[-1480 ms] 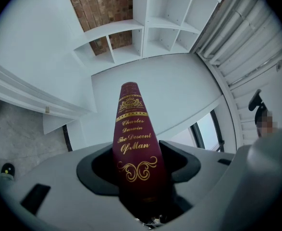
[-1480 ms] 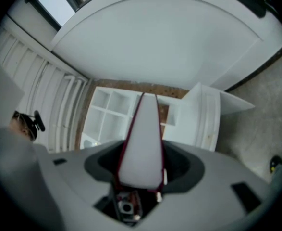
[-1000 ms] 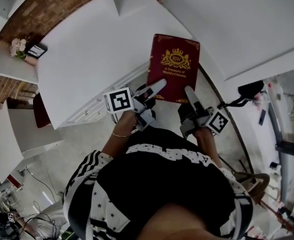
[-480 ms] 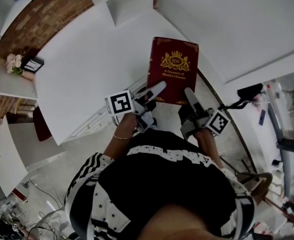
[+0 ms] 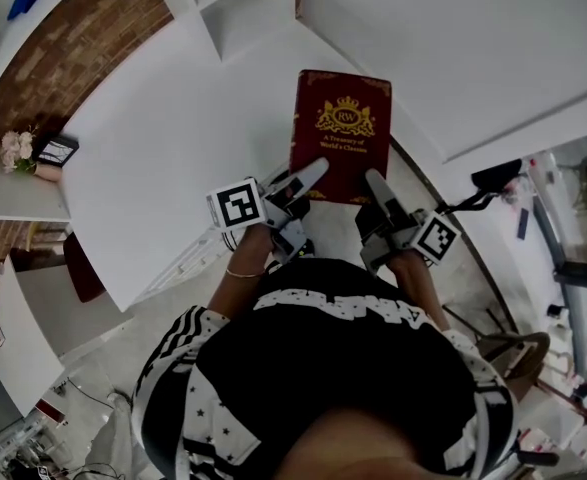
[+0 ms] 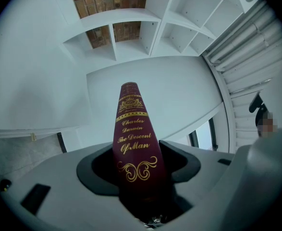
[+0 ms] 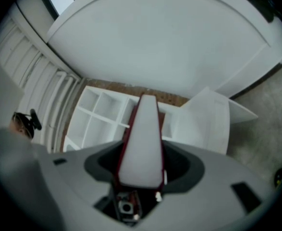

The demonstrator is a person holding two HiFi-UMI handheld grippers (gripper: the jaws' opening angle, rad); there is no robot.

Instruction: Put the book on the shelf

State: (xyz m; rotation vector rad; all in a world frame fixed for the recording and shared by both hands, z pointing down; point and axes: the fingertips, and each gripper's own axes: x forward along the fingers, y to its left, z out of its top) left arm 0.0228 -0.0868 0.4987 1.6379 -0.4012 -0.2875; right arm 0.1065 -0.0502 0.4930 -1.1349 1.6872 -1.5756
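Clamping the maroon book point(image 5: 341, 133) by its spine, the left gripper point(image 5: 311, 174) holds it. The right gripper point(image 5: 376, 186) pinches the page edge.

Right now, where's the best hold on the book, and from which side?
Near end of the book, coming in from that end: left gripper across the spine, right gripper across the page edge. It's a thin flat slab, so jaws pinch its thickness.
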